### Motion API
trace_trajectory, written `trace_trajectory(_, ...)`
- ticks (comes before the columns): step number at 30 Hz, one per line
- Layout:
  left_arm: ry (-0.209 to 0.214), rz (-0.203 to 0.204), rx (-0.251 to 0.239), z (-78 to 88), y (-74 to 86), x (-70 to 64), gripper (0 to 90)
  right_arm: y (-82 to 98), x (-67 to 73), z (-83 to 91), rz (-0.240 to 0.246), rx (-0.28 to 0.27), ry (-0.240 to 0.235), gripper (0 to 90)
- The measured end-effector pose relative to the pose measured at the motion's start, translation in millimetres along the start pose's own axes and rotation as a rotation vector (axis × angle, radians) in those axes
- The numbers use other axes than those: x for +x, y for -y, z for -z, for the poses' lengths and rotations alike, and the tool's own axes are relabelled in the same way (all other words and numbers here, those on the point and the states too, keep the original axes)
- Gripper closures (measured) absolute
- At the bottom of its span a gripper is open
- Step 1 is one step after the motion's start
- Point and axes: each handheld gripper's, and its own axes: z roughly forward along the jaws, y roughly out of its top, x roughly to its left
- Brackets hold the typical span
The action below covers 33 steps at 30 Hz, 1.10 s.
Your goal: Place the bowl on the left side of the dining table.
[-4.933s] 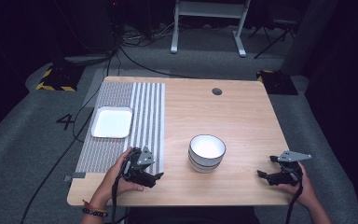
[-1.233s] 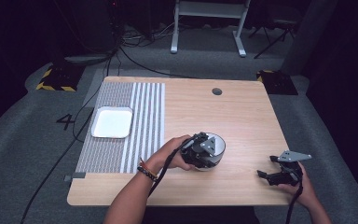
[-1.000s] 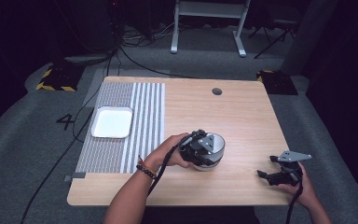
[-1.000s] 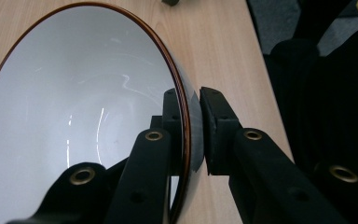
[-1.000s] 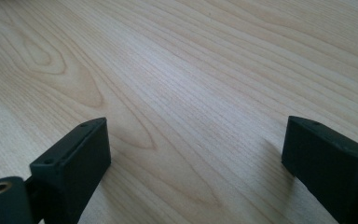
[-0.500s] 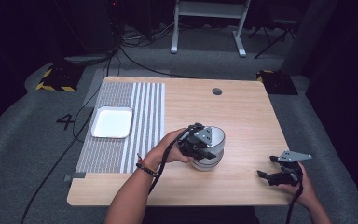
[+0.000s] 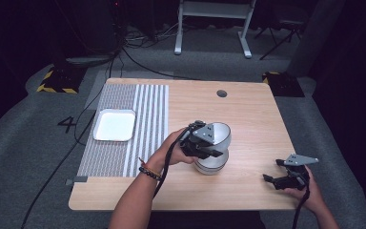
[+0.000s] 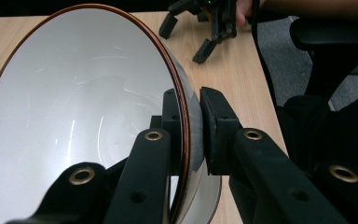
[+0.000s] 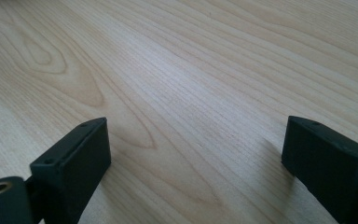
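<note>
Left hand-held gripper (image 7: 218,152) clamped on the rim of a white bowl (image 7: 221,135), one jaw inside the wall, the other outside, as seen close up in the left gripper view (image 8: 189,123), where the bowl (image 8: 74,112) shows a thin brown edge. Bowl tilted, lifted just above a second bowl (image 7: 211,164) that sits on the tabletop (image 7: 248,114), a little toward the near edge from the middle. Right hand-held gripper (image 7: 271,180) down near the near right corner, well apart from both bowls, jaws spread wide with bare wood between them in the right gripper view (image 9: 193,163). Same gripper visible far off at the top of the left gripper view (image 8: 186,39). Striped mat (image 7: 143,119) along the left edge, with a white square tray (image 7: 115,125) on it, well apart from the bowls. Small dark round hole (image 7: 221,93) near the far edge.
</note>
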Motion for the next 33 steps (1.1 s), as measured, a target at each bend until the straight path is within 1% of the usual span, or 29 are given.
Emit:
trace_trajectory(1, -0.002, 0.001, 0.001, 1.1, -0.1, -0.1, 80.7, 0.0, 0.0, 0.0, 0.0, 0.0, 0.0, 8.0)
trace_trajectory(3, -0.008, 0.01, -0.015, 3.1, 0.4, -0.3, 80.7, 0.0, 0.0, 0.0, 0.0, 0.0, 0.0, 8.0)
trace_trajectory(4, -0.007, 0.007, -0.012, 4.3, 0.3, 0.1, 80.7, 0.0, 0.0, 0.0, 0.001, 0.0, 0.0, 8.0)
trace_trajectory(5, -0.01, 0.01, -0.026, 4.9, 0.9, -0.1, 80.7, 0.0, 0.0, 0.0, 0.0, 0.0, 0.0, 8.0)
trace_trajectory(8, -0.02, 0.017, -0.044, 7.6, 1.8, 0.0, 80.7, 0.1, -0.3, 0.1, 0.004, 0.001, 0.001, 8.0)
trace_trajectory(9, -0.022, 0.025, -0.05, 9.1, 2.4, -0.1, 80.7, 0.0, -0.1, 0.0, 0.002, 0.001, 0.0, 8.0)
trace_trajectory(10, -0.027, 0.019, -0.055, 10.0, 2.7, 0.2, 80.7, 0.0, -0.1, 0.1, 0.001, 0.0, -0.001, 8.0)
trace_trajectory(11, -0.03, 0.031, -0.059, 10.7, 3.0, -0.4, 80.7, 0.0, -0.1, 0.0, 0.001, 0.0, 0.0, 8.0)
trace_trajectory(12, -0.036, 0.026, -0.064, 12.1, 3.4, 0.2, 80.7, 0.0, 0.1, 0.0, -0.001, 0.0, 0.0, 8.0)
trace_trajectory(13, -0.037, 0.033, -0.067, 12.7, 3.7, -0.1, 80.7, 0.0, -0.1, 0.0, 0.001, 0.0, 0.0, 8.0)
trace_trajectory(14, -0.038, 0.029, -0.064, 13.6, 3.8, 0.3, 80.7, 0.0, 0.0, 0.0, 0.0, 0.0, 0.0, 8.0)
trace_trajectory(15, -0.042, 0.036, -0.074, 14.2, 4.5, 0.3, 80.7, 0.0, 0.0, 0.0, 0.0, 0.0, 0.0, 8.0)
trace_trajectory(17, -0.043, 0.039, -0.073, 15.2, 5.0, 0.6, 80.7, 0.0, 0.0, 0.0, 0.0, 0.0, 0.0, 8.0)
trace_trajectory(18, -0.047, 0.03, -0.073, 15.7, 5.1, 1.2, 80.7, 0.0, -0.2, 0.2, 0.002, 0.001, -0.001, 8.0)
trace_trajectory(19, -0.052, 0.038, -0.075, 16.2, 5.4, 1.1, 80.7, 0.0, -0.2, 0.1, 0.003, 0.001, 0.0, 8.0)
trace_trajectory(22, -0.056, 0.043, -0.07, 16.3, 5.8, 1.2, 80.7, 0.0, -0.1, 0.0, 0.001, 0.0, 0.0, 8.0)
trace_trajectory(27, -0.052, 0.036, -0.066, 16.4, 6.1, 2.5, 80.7, 0.0, 0.0, 0.0, 0.0, 0.0, 0.0, 8.0)
trace_trajectory(30, -0.052, 0.039, -0.066, 17.0, 6.3, 2.7, 80.7, 0.1, -0.3, 0.1, 0.004, 0.001, 0.001, 8.1)
trace_trajectory(33, -0.068, 0.038, -0.077, 20.0, 7.0, 3.9, 80.7, 0.0, -0.1, 0.0, 0.001, 0.0, 0.0, 8.0)
